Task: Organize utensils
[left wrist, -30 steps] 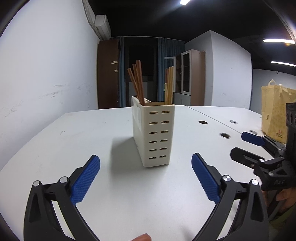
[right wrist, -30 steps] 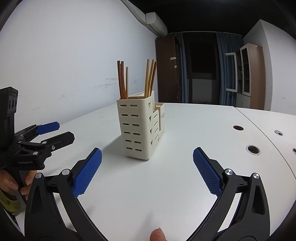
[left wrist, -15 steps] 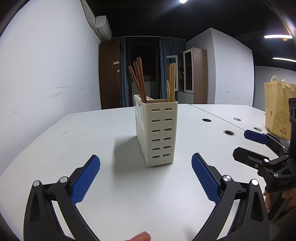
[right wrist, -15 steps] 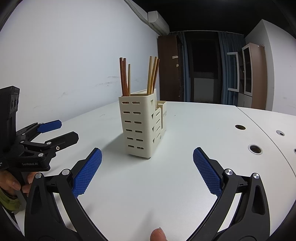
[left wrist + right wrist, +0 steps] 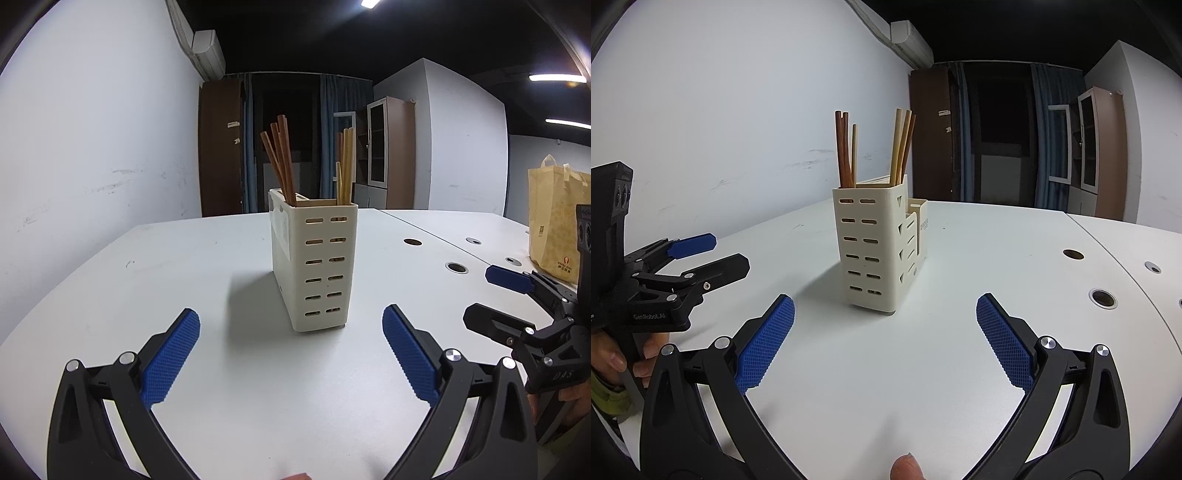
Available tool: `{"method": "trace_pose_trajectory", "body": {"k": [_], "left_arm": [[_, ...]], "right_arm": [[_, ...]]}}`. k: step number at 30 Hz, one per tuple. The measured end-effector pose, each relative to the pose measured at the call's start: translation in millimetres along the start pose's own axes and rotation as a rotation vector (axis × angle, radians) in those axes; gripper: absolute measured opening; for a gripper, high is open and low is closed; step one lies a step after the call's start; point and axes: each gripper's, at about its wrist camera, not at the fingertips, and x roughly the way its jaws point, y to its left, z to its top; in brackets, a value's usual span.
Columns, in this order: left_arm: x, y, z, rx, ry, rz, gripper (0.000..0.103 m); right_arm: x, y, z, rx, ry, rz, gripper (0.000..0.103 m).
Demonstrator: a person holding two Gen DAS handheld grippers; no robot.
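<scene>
A cream slotted utensil holder [image 5: 314,266] [image 5: 873,247] stands upright on the white table. Dark brown chopsticks [image 5: 280,162] [image 5: 844,147] rise from one compartment and pale wooden chopsticks [image 5: 345,166] [image 5: 901,144] from another. My left gripper [image 5: 291,345] is open just short of the holder, with nothing between its blue pads. My right gripper [image 5: 884,332] is also open and empty, a little before the holder. Each gripper shows in the other's view: the right one [image 5: 491,295] at the right edge, the left one [image 5: 716,254] at the left edge.
A tan paper bag [image 5: 554,225] stands on the table at the far right. Round cable holes [image 5: 456,267] [image 5: 1102,298] dot the table's right side. A white wall runs along the left; a dark door and a cabinet [image 5: 388,155] stand behind.
Both grippers have drifted slightly, so the holder sits a touch lower and nearer in each view. Both stay open and empty. The holder and chopsticks have not moved.
</scene>
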Motion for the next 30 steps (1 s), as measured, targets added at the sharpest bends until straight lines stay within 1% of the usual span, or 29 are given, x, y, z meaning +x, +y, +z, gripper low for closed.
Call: {"method": "trace_pose_trajectory", "body": {"k": [4, 15, 30], "left_arm": [[-1.6, -3.8, -1.1, 0.017, -0.008, 0.001, 0.097], [-4.5, -5.0, -0.9, 0.022, -0.024, 0.006, 0.097], [-2.0, -7.7, -2.5, 0.030, -0.009, -0.005, 0.097]], "right_arm": [[-0.6, -0.2, -0.6, 0.003, 0.001, 0.000, 0.095], [-1.1, 1.0, -0.1, -0.002, -0.006, 0.000, 0.095], [-0.2, 3.6, 0.0, -0.008, 0.001, 0.006, 0.095]]}}
